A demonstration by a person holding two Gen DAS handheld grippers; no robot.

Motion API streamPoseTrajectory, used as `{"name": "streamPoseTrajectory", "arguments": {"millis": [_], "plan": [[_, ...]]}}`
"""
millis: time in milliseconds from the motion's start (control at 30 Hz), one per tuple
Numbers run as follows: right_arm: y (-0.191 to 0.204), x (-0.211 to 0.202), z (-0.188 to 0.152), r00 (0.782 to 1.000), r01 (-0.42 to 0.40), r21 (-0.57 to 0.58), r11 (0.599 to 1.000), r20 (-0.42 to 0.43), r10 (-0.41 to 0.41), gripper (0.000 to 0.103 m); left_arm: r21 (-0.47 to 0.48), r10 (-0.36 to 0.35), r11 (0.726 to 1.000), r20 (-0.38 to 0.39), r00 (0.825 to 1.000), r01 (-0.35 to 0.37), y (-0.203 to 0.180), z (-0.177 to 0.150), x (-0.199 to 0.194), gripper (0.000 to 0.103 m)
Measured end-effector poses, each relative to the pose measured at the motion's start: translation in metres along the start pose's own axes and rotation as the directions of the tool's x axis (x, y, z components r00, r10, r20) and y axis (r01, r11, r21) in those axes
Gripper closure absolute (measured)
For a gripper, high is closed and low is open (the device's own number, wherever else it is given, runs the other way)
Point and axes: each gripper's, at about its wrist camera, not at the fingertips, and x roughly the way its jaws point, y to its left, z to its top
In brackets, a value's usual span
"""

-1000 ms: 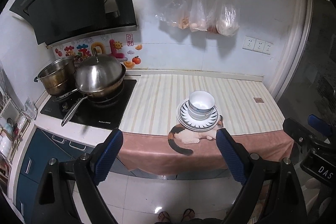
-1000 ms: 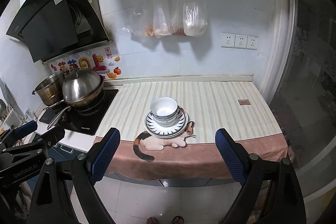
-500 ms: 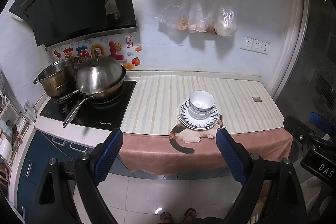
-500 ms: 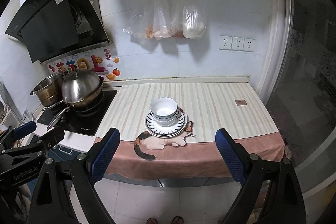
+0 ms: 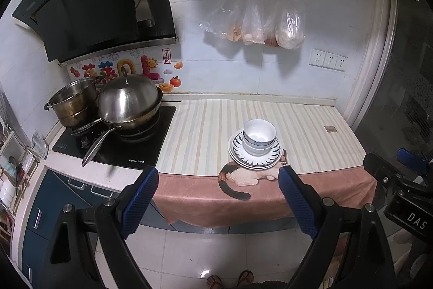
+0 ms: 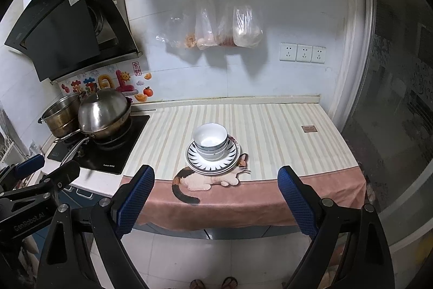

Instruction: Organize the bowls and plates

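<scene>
White bowls (image 5: 259, 136) (image 6: 211, 140) with blue rim bands sit nested upright, the top one empty. They rest centred on stacked plates (image 5: 255, 155) (image 6: 213, 158) with dark radiating rim stripes, near the front of the striped surface (image 5: 205, 132) (image 6: 270, 132).

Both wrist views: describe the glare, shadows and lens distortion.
Left wrist view: a glare spot on the floor tiles, the hanging bags cast soft wall shadows, and the fisheye bows the counter's front edge. Right wrist view: the lidded wok shines, the dark corners vignette, and the stacked bowls stay sharp.
</scene>
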Motion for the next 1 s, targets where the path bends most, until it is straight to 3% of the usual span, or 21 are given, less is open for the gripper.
{"name": "streamPoseTrajectory", "arguments": {"millis": [1000], "plan": [[-0.0011, -0.0001, -0.0049, 1.0, 0.013, 0.015, 1.0, 0.003, -0.013, 0.008, 0.002, -0.009, 1.0, 0.0, 1.0, 0.009, -0.0023, 0.0018, 0.0029, 0.012]]}}
